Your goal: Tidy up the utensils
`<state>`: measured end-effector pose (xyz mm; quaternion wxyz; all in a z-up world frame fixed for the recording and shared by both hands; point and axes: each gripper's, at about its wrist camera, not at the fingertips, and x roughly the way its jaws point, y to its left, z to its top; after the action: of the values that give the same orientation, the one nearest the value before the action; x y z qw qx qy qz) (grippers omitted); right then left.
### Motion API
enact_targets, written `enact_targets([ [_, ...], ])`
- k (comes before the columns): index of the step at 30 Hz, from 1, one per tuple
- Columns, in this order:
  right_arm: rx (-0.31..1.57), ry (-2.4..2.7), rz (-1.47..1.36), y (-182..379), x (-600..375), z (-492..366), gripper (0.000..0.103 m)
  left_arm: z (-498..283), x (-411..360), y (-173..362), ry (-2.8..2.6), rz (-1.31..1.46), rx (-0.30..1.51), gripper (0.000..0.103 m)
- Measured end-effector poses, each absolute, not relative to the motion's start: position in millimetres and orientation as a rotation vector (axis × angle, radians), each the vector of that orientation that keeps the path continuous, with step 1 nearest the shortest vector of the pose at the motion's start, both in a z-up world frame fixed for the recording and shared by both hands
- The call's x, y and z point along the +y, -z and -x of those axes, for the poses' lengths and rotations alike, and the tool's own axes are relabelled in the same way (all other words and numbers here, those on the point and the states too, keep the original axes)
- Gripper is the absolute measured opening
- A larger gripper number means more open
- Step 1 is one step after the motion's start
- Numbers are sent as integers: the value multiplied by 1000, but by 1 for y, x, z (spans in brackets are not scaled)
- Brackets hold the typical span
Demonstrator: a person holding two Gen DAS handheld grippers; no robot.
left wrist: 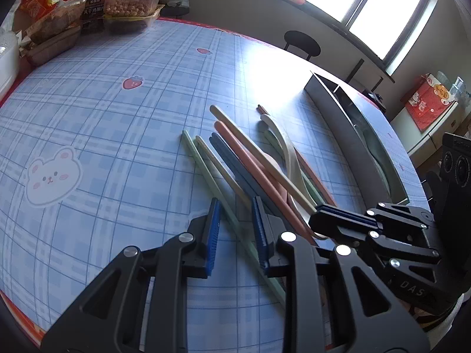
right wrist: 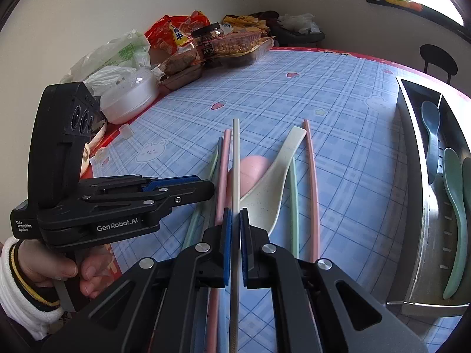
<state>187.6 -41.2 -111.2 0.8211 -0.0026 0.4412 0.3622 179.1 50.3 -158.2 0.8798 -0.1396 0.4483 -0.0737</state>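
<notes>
1. Snack packets (right wrist: 188, 44) and a clear lidded container (right wrist: 129, 97) crowd the far left corner of the blue plaid tablecloth (left wrist: 117, 147), well apart from the utensil pile.
2. The left gripper (left wrist: 235, 229) hovers low over the near left end of the pile, its blue-padded fingers (left wrist: 215, 226) spread wide with nothing between them; a pale green chopstick (left wrist: 206, 170) runs on the cloth under the gap. In the right wrist view the same gripper (right wrist: 203, 188) comes in from the left, its tips just beside the pink chopstick (right wrist: 222, 176).
3. The pile lies in the middle of the cloth: green, cream, blue-grey (left wrist: 232, 164) and pink sticks lie roughly parallel, with a pink spoon (right wrist: 250, 173) partly under a cream speckled spoon (right wrist: 273, 176).
4. The right gripper (right wrist: 235, 235) is closed narrow on the cream chopstick (right wrist: 235, 161), which passes straight between its pads (right wrist: 226, 235) and points away across the pile; whether its far end touches the cloth I cannot tell.
5. Right of the cream spoon lie a green chopstick (right wrist: 293, 200) and another pink chopstick (right wrist: 312, 182), side by side.
6. The metal utensil tray (right wrist: 412, 176) stands at the right edge of the cloth, near the pile. It holds a blue-grey spoon (right wrist: 431, 135) at the far end and a green spoon (right wrist: 456, 211) nearer.
</notes>
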Motion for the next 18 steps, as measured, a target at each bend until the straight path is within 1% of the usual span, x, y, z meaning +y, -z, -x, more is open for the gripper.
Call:
enact_targets([
  [10,944,-770,3,114,-41,-187,6,-185,47,158,147,267,943,25],
  [13,950,-761,-7,116,-42,-189,6,-178,39,156,140,198,956,26],
  [18,955,-752,-3,117,-42,-190,6,-164,17,155,102,50,965,30],
])
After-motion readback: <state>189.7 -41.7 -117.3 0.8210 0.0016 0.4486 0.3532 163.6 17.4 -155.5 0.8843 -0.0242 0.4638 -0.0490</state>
